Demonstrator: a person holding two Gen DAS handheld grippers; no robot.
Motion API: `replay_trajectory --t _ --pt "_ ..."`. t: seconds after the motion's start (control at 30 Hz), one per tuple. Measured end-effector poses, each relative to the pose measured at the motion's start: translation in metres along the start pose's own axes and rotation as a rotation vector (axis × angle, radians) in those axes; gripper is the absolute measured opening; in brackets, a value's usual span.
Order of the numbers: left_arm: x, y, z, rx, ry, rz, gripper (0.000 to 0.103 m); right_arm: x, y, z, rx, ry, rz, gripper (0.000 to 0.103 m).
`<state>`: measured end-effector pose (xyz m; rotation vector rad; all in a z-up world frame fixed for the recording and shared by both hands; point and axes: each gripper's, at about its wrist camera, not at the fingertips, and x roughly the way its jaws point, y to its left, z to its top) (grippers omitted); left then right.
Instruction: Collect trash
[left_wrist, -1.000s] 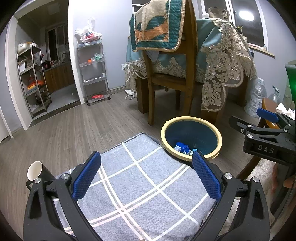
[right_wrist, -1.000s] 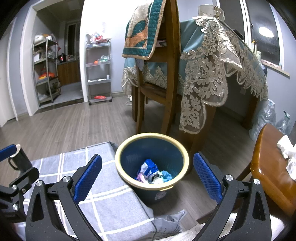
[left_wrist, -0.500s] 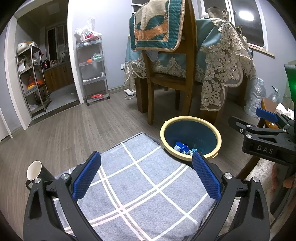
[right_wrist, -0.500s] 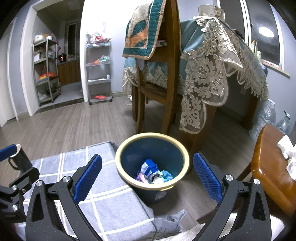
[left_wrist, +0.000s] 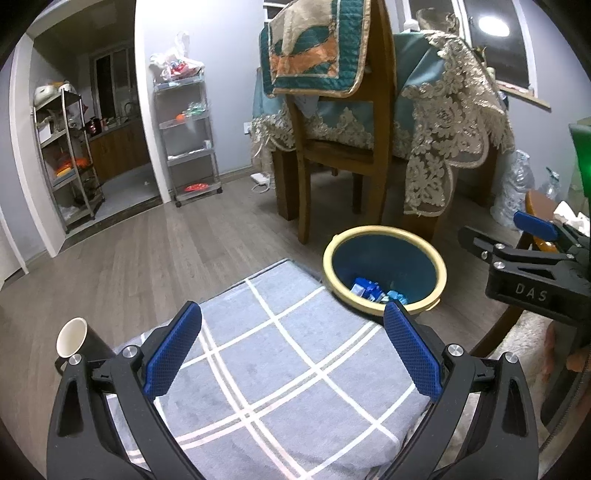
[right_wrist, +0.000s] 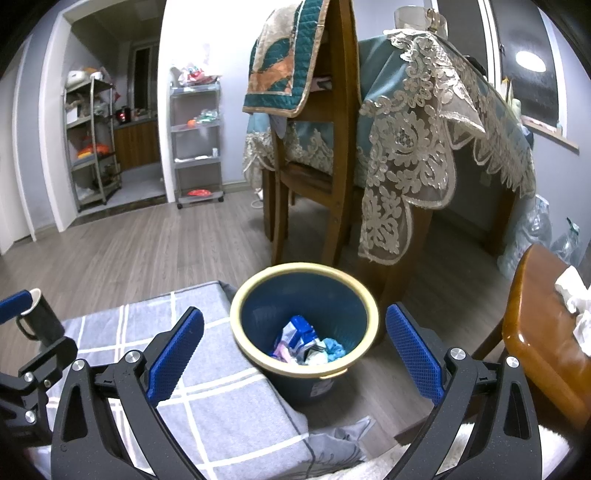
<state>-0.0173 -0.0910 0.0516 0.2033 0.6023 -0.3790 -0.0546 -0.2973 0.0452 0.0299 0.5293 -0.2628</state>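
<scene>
A blue bin with a cream rim (right_wrist: 306, 274) stands on the wood floor, and blue and pale wrappers (right_wrist: 306, 341) lie at its bottom. My right gripper (right_wrist: 293, 354) hangs open just above and in front of the bin, nothing between its fingers. In the left wrist view the same bin (left_wrist: 384, 236) sits ahead and to the right, with wrappers (left_wrist: 369, 290) inside. My left gripper (left_wrist: 291, 352) is open and empty over a grey checked cloth (left_wrist: 280, 373). White crumpled tissues (right_wrist: 574, 306) lie on a round wooden table (right_wrist: 535, 332) at the right.
A black mug with a white inside (left_wrist: 74, 341) stands at the left edge of the cloth. Behind the bin are a wooden chair (right_wrist: 332, 177) and a table under a lace cloth (right_wrist: 413, 147). Metal shelves (left_wrist: 188, 136) line the far wall. Plastic bottles (left_wrist: 517, 192) lie at the right.
</scene>
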Motion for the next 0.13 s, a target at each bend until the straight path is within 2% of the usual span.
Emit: replay_trajectory --t 0.13 --pt "-0.0038 0.0110 -0.0011 -0.037 0.019 0.024 0.097 0.0011 0.0028 -0.0012 -0.001 0.007 0.005 0.098"
